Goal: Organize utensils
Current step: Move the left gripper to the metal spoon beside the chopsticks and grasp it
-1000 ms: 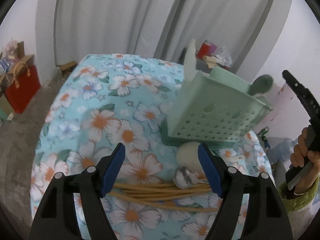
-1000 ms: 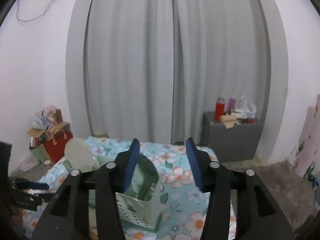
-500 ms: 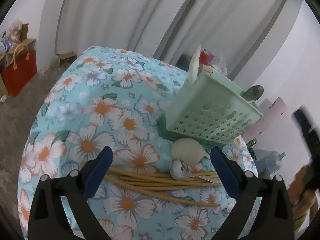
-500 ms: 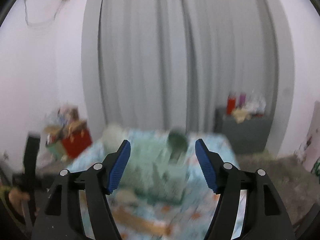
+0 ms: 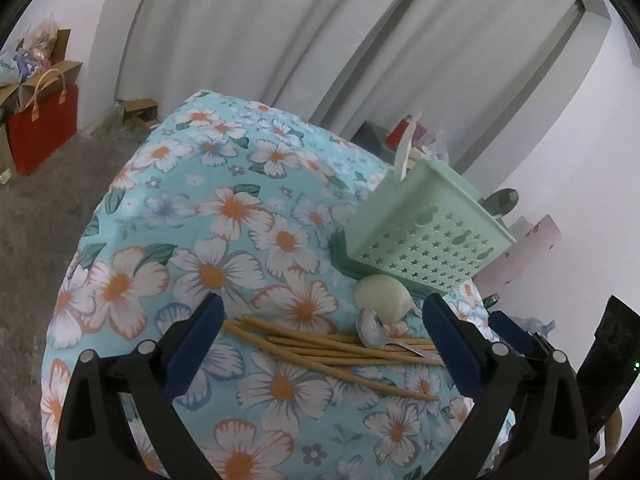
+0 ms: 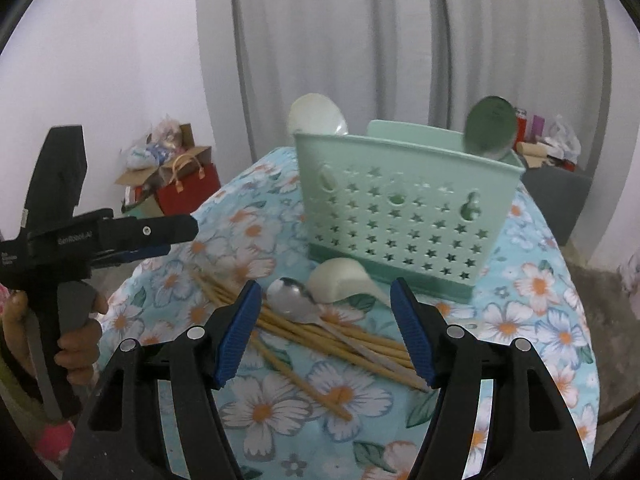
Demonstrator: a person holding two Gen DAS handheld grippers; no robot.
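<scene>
Several wooden chopsticks (image 5: 320, 350) (image 6: 320, 332) lie in a loose pile on the flowered tablecloth (image 5: 208, 216). Across them rests a metal spoon (image 5: 372, 330) (image 6: 290, 300), and a cream ladle (image 5: 380, 296) (image 6: 340, 276) lies bowl down against the mint green caddy (image 5: 424, 232) (image 6: 400, 208). A white spoon (image 6: 316, 114) and a green spoon (image 6: 490, 128) stand in the caddy. My left gripper (image 5: 320, 304) is wide open above the pile's near side, holding nothing. My right gripper (image 6: 325, 286) hangs open over the spoon and ladle, also without anything in it.
A hand (image 6: 76, 336) holds the left tool at the left of the right wrist view. Beyond the table sit a red bag (image 5: 42, 124) and boxes on the floor, a grey cabinet (image 6: 556, 196) with bottles, and grey curtains. The round table's edge falls away on all sides.
My left jaws have spread wider and that view has rolled a little. My right gripper has dropped and tipped down, its jaws wider, so the utensil pile now shows between them.
</scene>
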